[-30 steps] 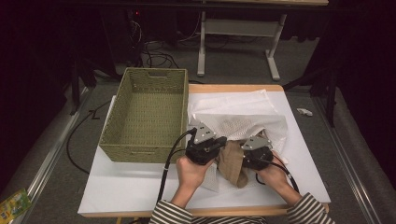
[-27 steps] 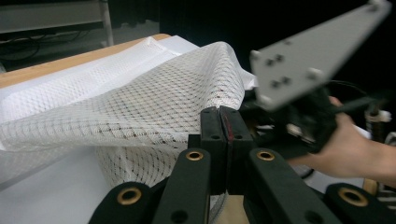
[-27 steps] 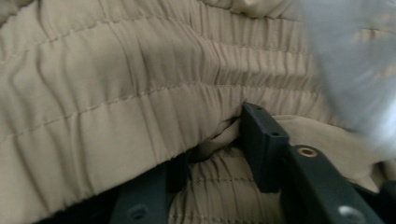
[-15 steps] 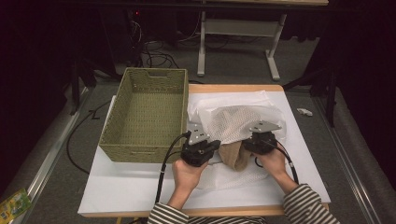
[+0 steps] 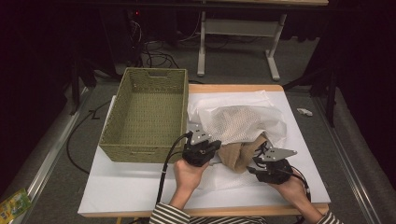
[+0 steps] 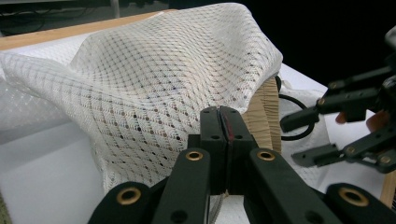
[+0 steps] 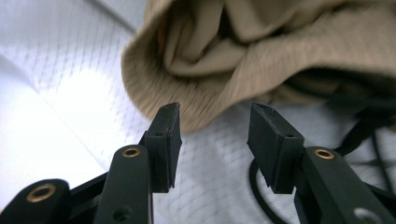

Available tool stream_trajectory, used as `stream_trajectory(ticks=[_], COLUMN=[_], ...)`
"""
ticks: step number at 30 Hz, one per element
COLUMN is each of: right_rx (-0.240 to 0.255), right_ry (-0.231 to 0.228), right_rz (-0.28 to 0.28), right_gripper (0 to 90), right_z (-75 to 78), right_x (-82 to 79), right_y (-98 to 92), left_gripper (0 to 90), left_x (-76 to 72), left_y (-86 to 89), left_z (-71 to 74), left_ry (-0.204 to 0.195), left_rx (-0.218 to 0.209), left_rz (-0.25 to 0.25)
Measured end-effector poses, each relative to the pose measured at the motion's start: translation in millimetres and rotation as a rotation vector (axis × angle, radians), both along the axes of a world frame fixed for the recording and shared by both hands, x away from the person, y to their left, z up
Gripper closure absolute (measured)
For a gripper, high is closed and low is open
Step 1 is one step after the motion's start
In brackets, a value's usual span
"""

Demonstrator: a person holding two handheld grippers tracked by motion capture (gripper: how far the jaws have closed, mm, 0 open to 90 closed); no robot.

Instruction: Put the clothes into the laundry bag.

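A: High view. Mesh bag [image 5: 243, 122] is seen on the counter [image 5: 140, 186], just right of the basket [image 5: 144, 119]. Tan cloth [image 5: 238, 156] is half tucked under the bag's near edge, between the two grippers. Left gripper [image 5: 209, 150] is placed at the bag's near-left edge, right gripper [image 5: 256, 169] just beside the cloth.

B: Left gripper view?

A: Left gripper [image 6: 223, 122] is clamped tight, with the bag's mesh [image 6: 154, 74] apparently pinched at the tips and lifted into a tent. The cloth [image 6: 266, 116] is seen under it, and the right gripper [image 6: 299, 135] beyond, jaws apart.

B: Right gripper view?

A: Right gripper [image 7: 212, 128] is held half open with nothing pinched; its jaws have just been opening. The cloth [image 7: 243, 51] lies bunched just ahead of the tips, over mesh. A black cable [image 7: 359, 126] lies at the right.

B: Risks?

A: Mesh could be caught together with the cloth, since it lies directly under the fold. The pinch on the bag looks thin, so it could be slipped if the cloth is pushed hard. The cable could be snagged by the right jaw.
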State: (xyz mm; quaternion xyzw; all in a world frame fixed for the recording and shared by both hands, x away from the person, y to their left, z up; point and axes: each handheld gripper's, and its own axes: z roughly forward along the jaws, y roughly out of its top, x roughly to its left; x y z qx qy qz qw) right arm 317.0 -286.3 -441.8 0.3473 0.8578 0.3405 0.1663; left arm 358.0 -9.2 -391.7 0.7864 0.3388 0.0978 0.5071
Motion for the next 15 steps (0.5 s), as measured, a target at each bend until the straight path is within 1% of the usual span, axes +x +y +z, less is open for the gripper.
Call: stream_trajectory(ticks=[2,4,5,7,9,12,13,14,15], right_rx=[-0.016,-0.024,-0.026,-0.030,-0.025,-0.026,-0.023,-0.022,-0.019], right_ry=[0.019,0.026,0.021,0.002,-0.006,-0.034,-0.039,-0.046,-0.044], right_rz=[0.009,0.013,0.020,0.015,0.009,0.003,-0.011,-0.010,-0.025], right_gripper=[54.6,58.8,62.8,72.0,80.2,84.9,86.1,86.7,87.0], right_z=[-6.7,-11.2,-12.3,-12.6,-11.9,-10.3,-10.0,-9.5,-9.1], right_x=[3.7,9.4,13.1,21.0,29.2,39.8,42.5,46.4,50.2], right_y=[4.9,11.6,14.5,20.9,26.4,35.8,39.3,41.7,44.7], left_gripper=[89.2,89.2,89.2,89.2,89.3,89.3,89.4,89.3,89.3], left_x=[-0.5,-1.4,-1.9,-2.8,-3.9,-5.9,-6.6,-7.2,-7.8], left_y=[-1.8,-4.0,-5.2,-6.9,-8.2,-10.4,-10.8,-11.2,-11.5], left_z=[-0.4,-1.0,-1.2,-0.9,0.3,2.6,3.4,4.0,4.2], left_ry=[0.002,0.001,0.002,0.001,-0.002,-0.011,-0.014,-0.017,-0.018], left_rx=[-0.002,0.001,0.000,-0.001,-0.004,-0.011,-0.010,-0.013,-0.014], left_rz=[-0.004,-0.012,-0.014,-0.021,-0.027,-0.041,-0.046,-0.050,-0.052])
